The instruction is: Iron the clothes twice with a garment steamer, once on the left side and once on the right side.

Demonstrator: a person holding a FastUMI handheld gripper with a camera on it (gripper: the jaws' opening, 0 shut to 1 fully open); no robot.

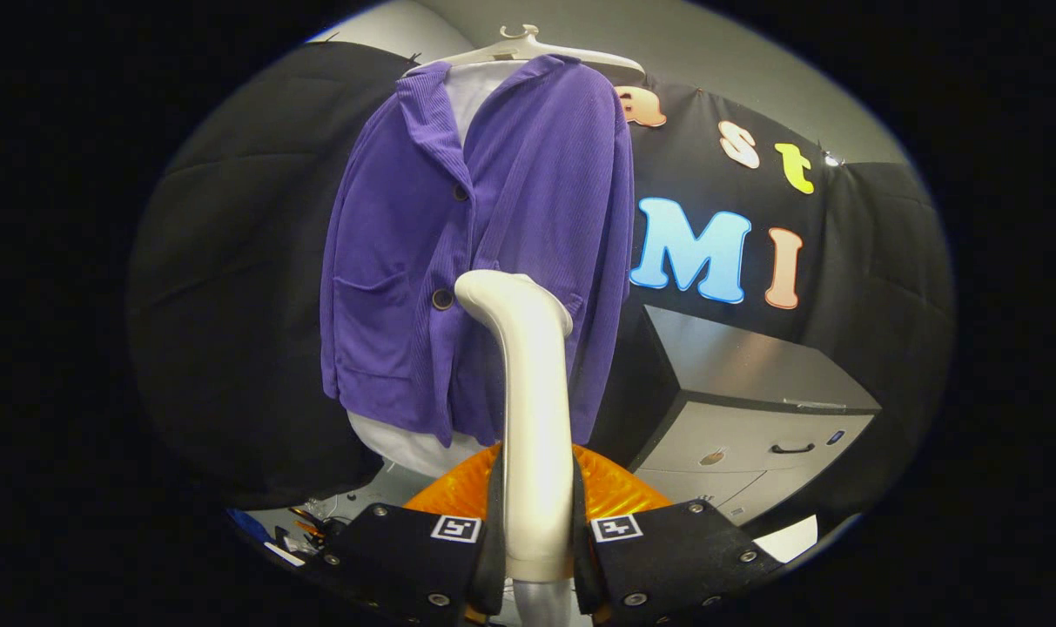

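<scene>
Nearest, the gripper has both fingers pressed against the handle of the cream garment steamer, which rises upright between them. Just behind its base sits something orange, only partly visible. Farther off, the steamer's head is at the lower front of the purple jacket, right of the lower button, though contact cannot be told. The jacket hangs on a white hanger. Judging by this, a pass seems under way; how much ironing remains is unclear.
</scene>
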